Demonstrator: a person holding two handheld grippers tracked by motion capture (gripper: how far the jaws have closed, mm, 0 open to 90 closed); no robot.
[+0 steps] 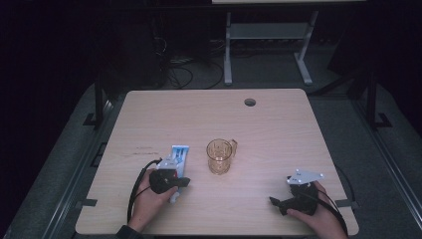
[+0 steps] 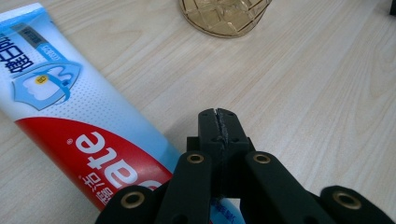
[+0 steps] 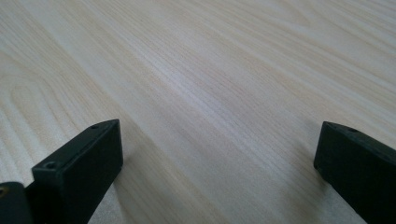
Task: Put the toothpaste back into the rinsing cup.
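Note:
A toothpaste tube (image 1: 177, 158), blue, white and red, lies flat on the wooden table (image 1: 278, 129) left of centre. In the left gripper view the tube (image 2: 70, 121) runs from the upper left down under the gripper's linkage. My left gripper (image 1: 184, 181) sits over the tube's near end, and its jaws (image 2: 218, 122) are pressed together beside the tube with nothing seen between them. An amber glass mug (image 1: 219, 156) stands upright at the table's middle, its base (image 2: 224, 16) just ahead of the left jaws. My right gripper (image 1: 280, 191) rests open at the front right over bare wood (image 3: 219, 135).
A round cable hole (image 1: 250, 102) is set near the table's far edge. Beyond the table, on the dark floor, are a white metal frame (image 1: 268, 35) and loose cables (image 1: 179, 69). Bare tabletop lies between the mug and the right gripper.

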